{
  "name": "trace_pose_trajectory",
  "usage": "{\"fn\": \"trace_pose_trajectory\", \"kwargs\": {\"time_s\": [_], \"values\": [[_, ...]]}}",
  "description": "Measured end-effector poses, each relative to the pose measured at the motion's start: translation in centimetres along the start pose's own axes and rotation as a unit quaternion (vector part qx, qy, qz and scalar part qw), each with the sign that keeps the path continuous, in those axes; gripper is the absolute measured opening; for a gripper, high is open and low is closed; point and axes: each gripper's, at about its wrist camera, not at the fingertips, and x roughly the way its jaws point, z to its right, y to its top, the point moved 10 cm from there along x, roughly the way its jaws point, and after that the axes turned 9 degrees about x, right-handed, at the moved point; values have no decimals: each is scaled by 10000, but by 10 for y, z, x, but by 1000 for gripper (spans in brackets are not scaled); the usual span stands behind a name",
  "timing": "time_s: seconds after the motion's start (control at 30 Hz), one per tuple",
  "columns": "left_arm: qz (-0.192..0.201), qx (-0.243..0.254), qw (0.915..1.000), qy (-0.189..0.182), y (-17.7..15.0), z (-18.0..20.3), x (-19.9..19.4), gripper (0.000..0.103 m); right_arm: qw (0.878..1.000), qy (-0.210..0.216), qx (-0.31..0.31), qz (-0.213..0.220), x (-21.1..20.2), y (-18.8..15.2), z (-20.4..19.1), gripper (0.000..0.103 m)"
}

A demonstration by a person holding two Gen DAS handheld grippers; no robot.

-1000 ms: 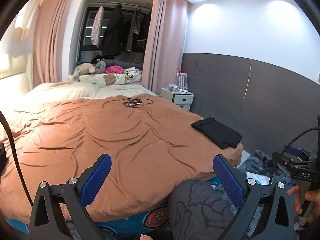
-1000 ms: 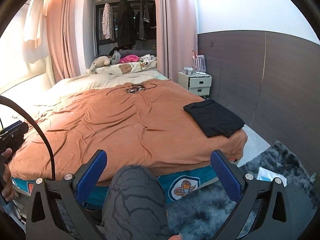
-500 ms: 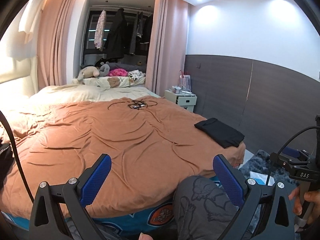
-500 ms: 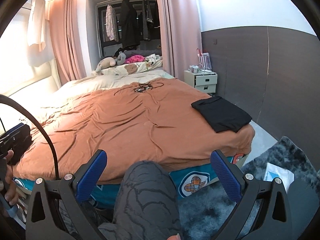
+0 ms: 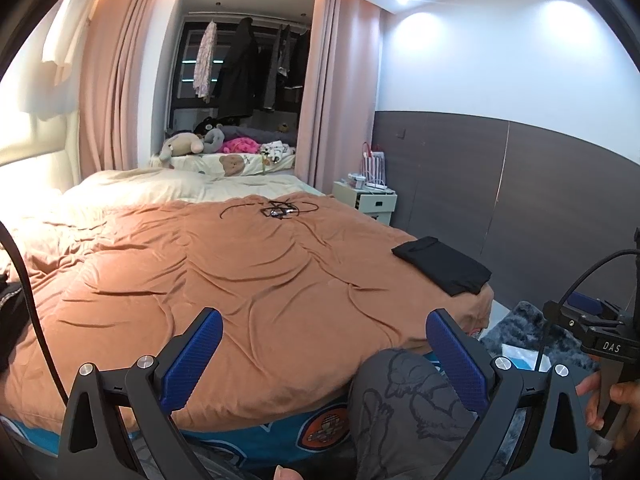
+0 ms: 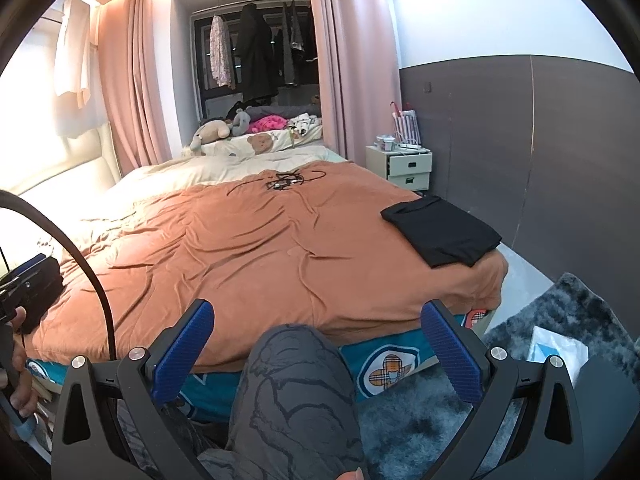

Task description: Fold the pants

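Black folded pants (image 5: 444, 266) (image 6: 440, 236) lie flat on the near right corner of the bed, on the orange cover (image 5: 248, 280) (image 6: 256, 248). My left gripper (image 5: 324, 354) hangs open in front of the bed's foot edge, well short of the pants, with nothing between its blue pads (image 5: 192, 356). My right gripper (image 6: 318, 350) is open and empty too, at the same foot edge, with the pants ahead to its right. In the left wrist view a hand holds the right gripper's handle (image 5: 600, 344) at the far right.
A person's knee in grey patterned trousers (image 5: 400, 404) (image 6: 296, 384) sits between the fingers. A tangle of black cable (image 5: 280, 210) lies far up the bed. A white bedside cabinet (image 6: 404, 164) stands right of the bed; a dark shaggy rug (image 6: 560, 320) covers the floor.
Both views have drifted only slightly, and the knee has shifted a little to the right in the right wrist view. Both grippers stay open and the pants have not moved.
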Motion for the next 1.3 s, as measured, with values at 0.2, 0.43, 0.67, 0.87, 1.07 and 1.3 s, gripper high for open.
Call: {"fn": "trace_pose_trajectory", "kwargs": {"time_s": [0.2, 0.43, 0.67, 0.87, 1.07, 1.3], "values": [[34, 31, 10000, -2, 0, 2, -4, 103, 10000, -15, -58, 8, -2, 3, -3, 103], [55, 63, 10000, -2, 0, 2, -7, 103, 10000, -51, -68, 23, -1, 3, 1, 103], [88, 80, 9999, 4, 0, 6, -10, 103, 9999, -40, -113, 6, -1, 3, 2, 103], [151, -10, 9999, 66, 1, 2, -13, 102, 9999, -68, -155, 18, -3, 3, 1, 103], [141, -9, 9998, 121, 2, -1, -12, 103, 9998, -80, -167, 14, -2, 3, 2, 103], [100, -54, 9998, 172, -1, -4, -11, 103, 9997, -115, -218, 13, -3, 3, 4, 103]]}}
